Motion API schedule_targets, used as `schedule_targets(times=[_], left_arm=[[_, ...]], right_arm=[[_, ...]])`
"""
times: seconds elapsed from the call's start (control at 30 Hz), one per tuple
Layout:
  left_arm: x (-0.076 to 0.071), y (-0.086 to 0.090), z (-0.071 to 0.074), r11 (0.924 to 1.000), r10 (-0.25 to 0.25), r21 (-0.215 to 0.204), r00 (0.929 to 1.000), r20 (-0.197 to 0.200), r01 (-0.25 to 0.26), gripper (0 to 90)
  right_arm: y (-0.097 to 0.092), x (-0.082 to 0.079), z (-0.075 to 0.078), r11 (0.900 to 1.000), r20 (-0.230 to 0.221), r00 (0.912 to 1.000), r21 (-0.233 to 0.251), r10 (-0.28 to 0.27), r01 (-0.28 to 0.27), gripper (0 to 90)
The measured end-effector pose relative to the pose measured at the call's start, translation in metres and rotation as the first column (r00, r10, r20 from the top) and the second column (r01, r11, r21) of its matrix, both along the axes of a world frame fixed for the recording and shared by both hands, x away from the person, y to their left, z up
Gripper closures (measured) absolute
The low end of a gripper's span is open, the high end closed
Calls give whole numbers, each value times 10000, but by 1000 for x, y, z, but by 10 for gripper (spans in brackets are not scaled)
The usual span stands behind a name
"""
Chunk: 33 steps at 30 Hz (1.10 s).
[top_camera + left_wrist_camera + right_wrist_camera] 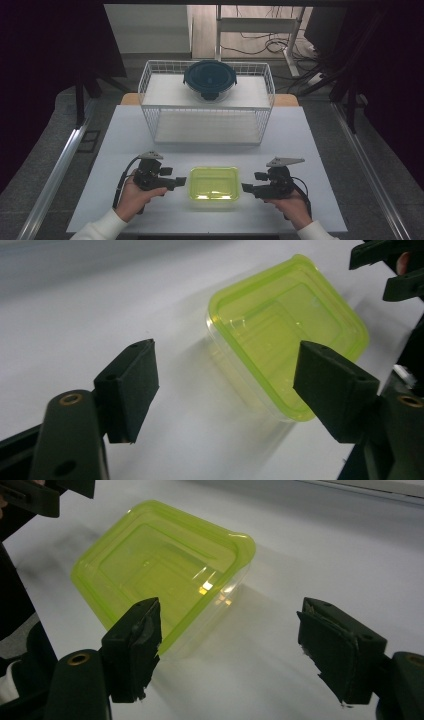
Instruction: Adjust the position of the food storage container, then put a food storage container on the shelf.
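A: What do we see on the white table from the high view?

B: We see a clear container with a yellow-green lid near the table's front edge, lying flat between the two grippers. The left gripper sits just beside its left side, and the right gripper just beside its right side; both point inward at it. We cannot tell from above whether either touches it.

A: How do the jaws stand?

B: In the left gripper view we see the jaws spread wide, holding nothing, with the container lying ahead of them and nearer the right-hand jaw in that view. In the right gripper view the jaws are likewise wide apart and empty, and the container lies ahead, nearer the left-hand jaw.

A: And farther back?

B: We see a white wire rack at the table's far side, with a round glass bowl with a dark blue lid on its top shelf.
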State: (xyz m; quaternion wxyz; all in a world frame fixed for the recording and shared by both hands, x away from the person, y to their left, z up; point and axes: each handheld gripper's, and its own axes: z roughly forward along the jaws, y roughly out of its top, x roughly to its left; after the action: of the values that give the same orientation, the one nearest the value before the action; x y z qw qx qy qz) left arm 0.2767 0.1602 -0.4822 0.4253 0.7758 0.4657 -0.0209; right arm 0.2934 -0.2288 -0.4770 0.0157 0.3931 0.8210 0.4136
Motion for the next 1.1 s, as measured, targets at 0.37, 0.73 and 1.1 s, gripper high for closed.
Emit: schedule_targets(times=[0.37,0.73,1.1], left_arm=[[4,-3,-5,9993,-50,-381,9995,-310,38,244],[11,-3,-13,9941,-30,-1080,9960,-888,-67,259],[19,-9,-24,9903,-151,-1391,9893,-1448,-53,274]], right_arm=[[7,0,-4,9999,-221,9997,-139,60,-63,238],[12,5,-6,9985,-955,9947,339,-389,423,256],[20,17,-17,9955,-1853,9811,650,-560,691,322]])
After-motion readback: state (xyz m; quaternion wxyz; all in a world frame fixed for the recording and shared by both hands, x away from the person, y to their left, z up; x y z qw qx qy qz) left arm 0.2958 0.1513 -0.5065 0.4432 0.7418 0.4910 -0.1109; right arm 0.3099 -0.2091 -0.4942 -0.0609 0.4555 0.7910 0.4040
